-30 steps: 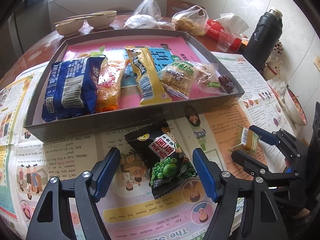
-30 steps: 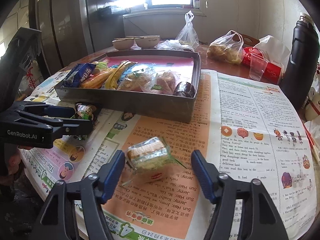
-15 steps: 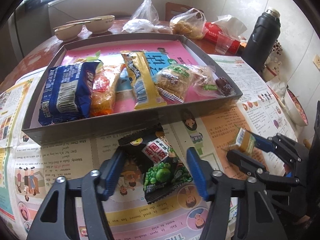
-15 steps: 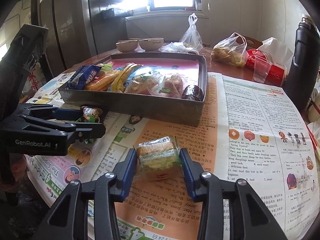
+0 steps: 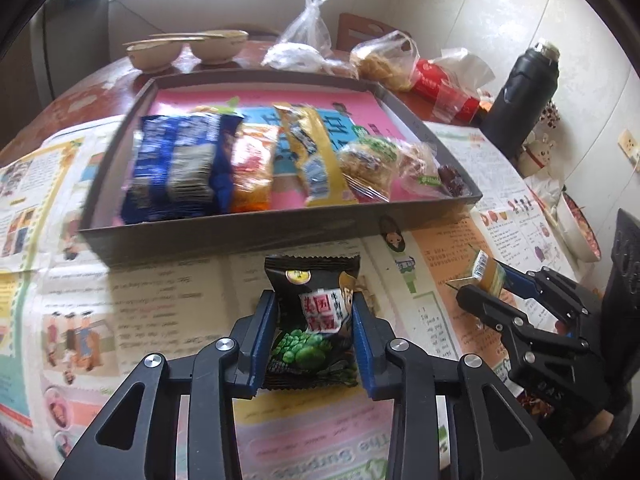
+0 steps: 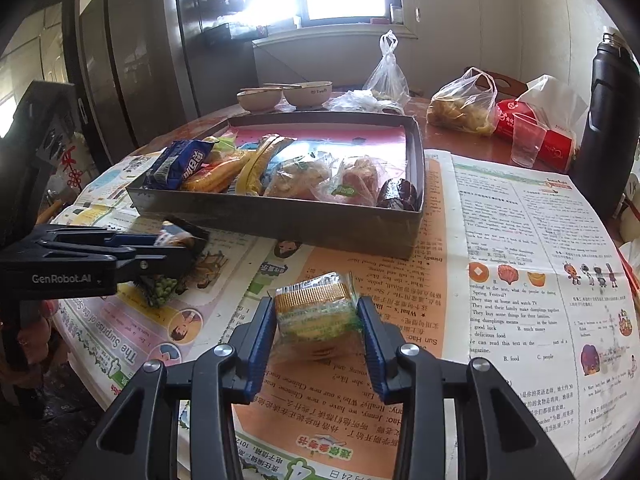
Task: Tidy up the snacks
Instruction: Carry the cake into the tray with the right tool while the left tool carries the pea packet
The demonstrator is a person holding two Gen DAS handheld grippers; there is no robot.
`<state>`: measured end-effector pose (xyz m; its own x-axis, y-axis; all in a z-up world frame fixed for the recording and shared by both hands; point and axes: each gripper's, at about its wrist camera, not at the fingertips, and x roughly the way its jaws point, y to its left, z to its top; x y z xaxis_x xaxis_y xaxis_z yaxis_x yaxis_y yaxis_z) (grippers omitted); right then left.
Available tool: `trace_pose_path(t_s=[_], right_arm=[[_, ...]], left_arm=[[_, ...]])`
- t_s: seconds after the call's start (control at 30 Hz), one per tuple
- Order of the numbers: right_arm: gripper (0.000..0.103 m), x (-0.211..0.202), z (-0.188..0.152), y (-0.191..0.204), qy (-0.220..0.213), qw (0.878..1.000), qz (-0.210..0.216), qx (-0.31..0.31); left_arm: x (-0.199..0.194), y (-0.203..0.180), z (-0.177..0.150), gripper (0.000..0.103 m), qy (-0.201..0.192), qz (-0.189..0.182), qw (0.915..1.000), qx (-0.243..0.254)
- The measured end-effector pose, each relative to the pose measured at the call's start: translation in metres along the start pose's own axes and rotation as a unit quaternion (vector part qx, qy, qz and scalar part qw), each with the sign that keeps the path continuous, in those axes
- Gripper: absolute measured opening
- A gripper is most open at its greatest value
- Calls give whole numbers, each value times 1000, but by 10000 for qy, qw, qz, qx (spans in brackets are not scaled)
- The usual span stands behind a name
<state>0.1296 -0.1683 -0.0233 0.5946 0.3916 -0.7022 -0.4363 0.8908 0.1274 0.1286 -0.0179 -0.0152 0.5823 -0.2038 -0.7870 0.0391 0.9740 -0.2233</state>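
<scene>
Newspaper (image 6: 520,240) covers our round table by a bright window, with a grey tray (image 5: 280,236) set on it. Inside the tray, on a pink sheet, we see a row of snacks: a blue packet (image 5: 176,168) at the left, an orange packet (image 5: 252,176) touching it, a yellow bar (image 5: 316,160) lying aslant, two clear-wrapped pastries (image 5: 372,164) and a small dark sweet (image 5: 452,180) in the right corner. Our left gripper (image 5: 314,336) has just been closing, and its blue pads now press both sides of a black pea packet (image 5: 312,320) that lies just in front of the tray's near wall. Our right gripper (image 6: 316,336) has likewise just closed in, and now clamps a clear-wrapped biscuit (image 6: 316,312) on the orange page, near the tray's right corner; whether either pack has left the paper we cannot tell. Behind the tray stand two bowls (image 6: 284,96) with chopsticks across them, a knotted plastic bag (image 6: 388,68), and a second bag (image 6: 464,108) holding something yellow. To the right we see a red tissue pack (image 6: 556,148) with a clear cup (image 6: 528,140) in front of it, and a black flask (image 6: 612,120) at the table's edge.
</scene>
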Motion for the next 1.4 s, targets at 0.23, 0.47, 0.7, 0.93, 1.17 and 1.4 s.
trace_pose_path(t_s=[0.23,0.47,0.7,0.93,1.17,1.4], right_arm=[[40,-5,3,1,-63,9999,84,84],[40,-13,10,0,-212,9996,84,144],[40,-21,28,4,-436,9990,79,108],[40,-25,52,8,-671,9977,74,49],[40,-21,68,10,-780,9969,91,30],[40,-15,80,11,-846,9964,48,-10]], left_arm=[[-26,12,1,36,-299,8,9995,-125],[-38,13,8,36,-486,-3,9987,-152],[-43,8,20,36,-642,10,9979,-95],[-45,4,37,36,-808,43,9967,-35],[-41,-1,56,36,-897,53,9960,-5],[-32,-4,67,36,-906,65,9959,40]])
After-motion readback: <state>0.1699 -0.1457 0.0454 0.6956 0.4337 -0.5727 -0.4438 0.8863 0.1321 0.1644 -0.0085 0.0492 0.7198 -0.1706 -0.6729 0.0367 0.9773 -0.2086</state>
